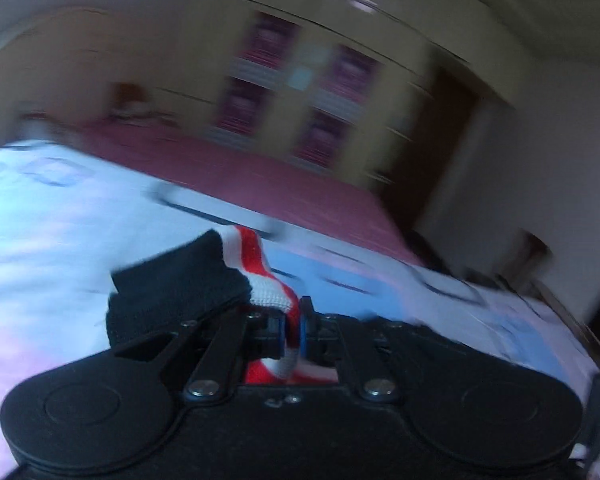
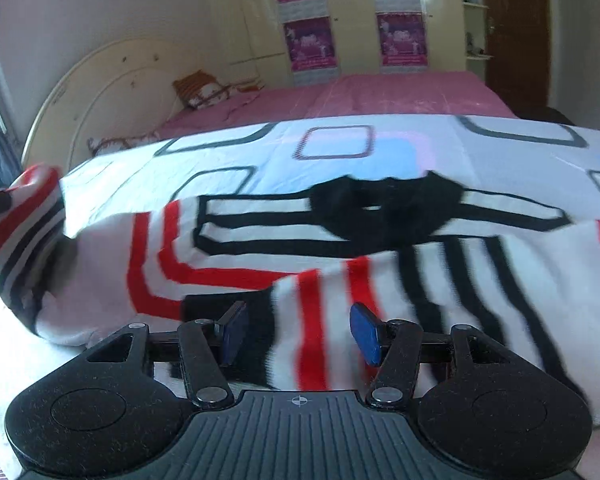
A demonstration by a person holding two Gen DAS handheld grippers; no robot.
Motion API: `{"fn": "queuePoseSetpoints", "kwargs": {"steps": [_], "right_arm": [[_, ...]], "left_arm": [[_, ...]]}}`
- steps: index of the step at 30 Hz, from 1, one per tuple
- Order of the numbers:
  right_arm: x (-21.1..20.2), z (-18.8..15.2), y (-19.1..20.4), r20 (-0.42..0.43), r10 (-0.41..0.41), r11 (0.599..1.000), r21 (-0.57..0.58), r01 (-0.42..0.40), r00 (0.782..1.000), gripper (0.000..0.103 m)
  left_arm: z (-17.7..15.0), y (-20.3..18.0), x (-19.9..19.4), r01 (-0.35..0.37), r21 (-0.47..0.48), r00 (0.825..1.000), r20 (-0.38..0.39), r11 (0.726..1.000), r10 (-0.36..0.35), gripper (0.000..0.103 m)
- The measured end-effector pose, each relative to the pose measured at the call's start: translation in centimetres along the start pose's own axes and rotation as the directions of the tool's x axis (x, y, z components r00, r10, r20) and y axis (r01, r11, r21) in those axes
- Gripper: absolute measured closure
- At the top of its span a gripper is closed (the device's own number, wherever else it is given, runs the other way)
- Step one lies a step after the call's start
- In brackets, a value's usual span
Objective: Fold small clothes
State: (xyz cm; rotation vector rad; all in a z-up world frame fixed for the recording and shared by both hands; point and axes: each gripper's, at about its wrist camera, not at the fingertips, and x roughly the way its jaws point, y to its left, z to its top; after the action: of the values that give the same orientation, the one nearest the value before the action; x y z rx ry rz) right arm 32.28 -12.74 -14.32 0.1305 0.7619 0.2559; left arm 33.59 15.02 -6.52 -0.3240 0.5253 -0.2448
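A small white knitted garment [image 2: 260,248] with red and black stripes and a black collar [image 2: 384,208] lies on the patterned white sheet [image 2: 340,148]. My right gripper [image 2: 300,334] is open, its blue pads [image 2: 365,332] on either side of a striped black-edged part of the garment. In the left wrist view my left gripper [image 1: 293,330] is shut on the garment's red-and-white striped edge [image 1: 260,272] with its black cuff [image 1: 172,292]. That view is motion-blurred.
Beyond the sheet is a bed with a pink cover [image 2: 380,92], a rounded cream headboard [image 2: 100,80] and a small pillow [image 2: 200,90]. A cream wardrobe with purple posters [image 2: 312,40] and a brown door [image 2: 516,32] stand behind.
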Motion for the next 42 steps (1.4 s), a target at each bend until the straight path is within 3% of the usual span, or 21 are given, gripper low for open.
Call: {"fn": "queuePoseSetpoints", "kwargs": {"steps": [3, 5, 7, 10, 12, 16, 17, 22, 27, 30, 33, 36, 37, 39, 42], "right_arm": [[-2.0, -0.3, -2.5, 0.015, -0.040, 0.999, 0.029, 0.039, 0.999, 0.047], [-3.4, -0.6, -4.4, 0.022, -0.072, 0.996, 0.052, 0.071, 0.997, 0.047], [-4.6, -0.9, -6.1, 0.025, -0.100, 0.993, 0.070, 0.098, 0.995, 0.046], [-6.2, -1.5, -8.3, 0.025, -0.122, 0.988, 0.098, 0.119, 0.992, 0.046], [-7.0, -1.7, -9.2, 0.024, -0.108, 0.987, 0.119, 0.104, 0.994, 0.046], [-7.6, -1.7, -9.3, 0.033, -0.053, 0.988, 0.144, 0.048, 0.998, 0.046], [-7.5, -1.6, -9.1, 0.036, -0.034, 0.990, 0.140, 0.028, 0.999, 0.046], [-6.7, -0.9, -5.7, 0.036, 0.067, 0.996, 0.065, -0.069, 0.997, 0.046], [-4.6, -1.1, -0.8, -0.007, 0.120, 0.991, -0.067, -0.120, 0.993, 0.046], [-3.1, -1.6, 1.6, -0.032, 0.092, 0.984, -0.148, -0.096, 0.995, 0.043], [-1.2, -1.9, 3.0, -0.029, 0.002, 0.974, -0.226, -0.008, 1.000, 0.039], [0.3, -1.6, 3.2, -0.023, -0.023, 0.970, -0.243, 0.016, 0.999, 0.041], [0.4, -1.4, 3.2, -0.015, -0.029, 0.969, -0.244, 0.025, 0.999, 0.056], [0.1, -0.6, 2.6, 0.010, -0.031, 0.976, -0.214, 0.033, 0.999, 0.081], [-1.6, 0.7, 0.6, 0.070, -0.039, 0.989, -0.138, 0.048, 0.997, 0.093]], "left_arm": [[-1.9, -5.8, 3.2, 0.116, 0.098, 0.991, -0.081, 0.988, -0.108, 0.096], [-3.9, -9.5, 5.8, 0.181, 0.157, 0.974, -0.166, 0.971, -0.154, 0.096], [-6.1, -12.3, 8.0, 0.212, 0.207, 0.957, -0.244, 0.955, -0.160, 0.094], [-8.9, -14.9, 9.7, 0.213, 0.295, 0.940, -0.323, 0.931, -0.113, 0.082], [-9.7, -15.3, 9.4, 0.207, 0.358, 0.943, -0.321, 0.911, -0.088, 0.077], [-9.6, -14.5, 6.9, 0.171, 0.429, 0.957, -0.285, 0.887, -0.047, 0.039], [-9.6, -14.1, 5.9, 0.144, 0.442, 0.965, -0.260, 0.885, -0.028, 0.038], [-9.1, -10.2, 3.0, -0.008, 0.435, 0.970, -0.215, 0.900, 0.113, 0.038], [-9.5, -4.8, 1.9, -0.193, 0.400, 0.934, -0.204, 0.896, 0.292, 0.040], [-9.6, -3.1, 2.0, -0.257, 0.385, 0.915, -0.199, 0.886, 0.352, 0.042], [-9.6, -1.9, 3.1, -0.299, 0.377, 0.904, -0.183, 0.876, 0.387, 0.046], [-9.5, -0.9, 4.0, -0.306, 0.340, 0.909, -0.173, 0.889, 0.379, 0.067], [-9.5, -0.7, 4.2, -0.307, 0.330, 0.911, -0.169, 0.892, 0.376, 0.080], [-9.4, -0.3, 4.3, -0.316, 0.323, 0.912, -0.155, 0.892, 0.380, 0.084], [-9.4, 0.4, 4.3, -0.307, 0.300, 0.919, -0.153, 0.903, 0.363, 0.086]]}}
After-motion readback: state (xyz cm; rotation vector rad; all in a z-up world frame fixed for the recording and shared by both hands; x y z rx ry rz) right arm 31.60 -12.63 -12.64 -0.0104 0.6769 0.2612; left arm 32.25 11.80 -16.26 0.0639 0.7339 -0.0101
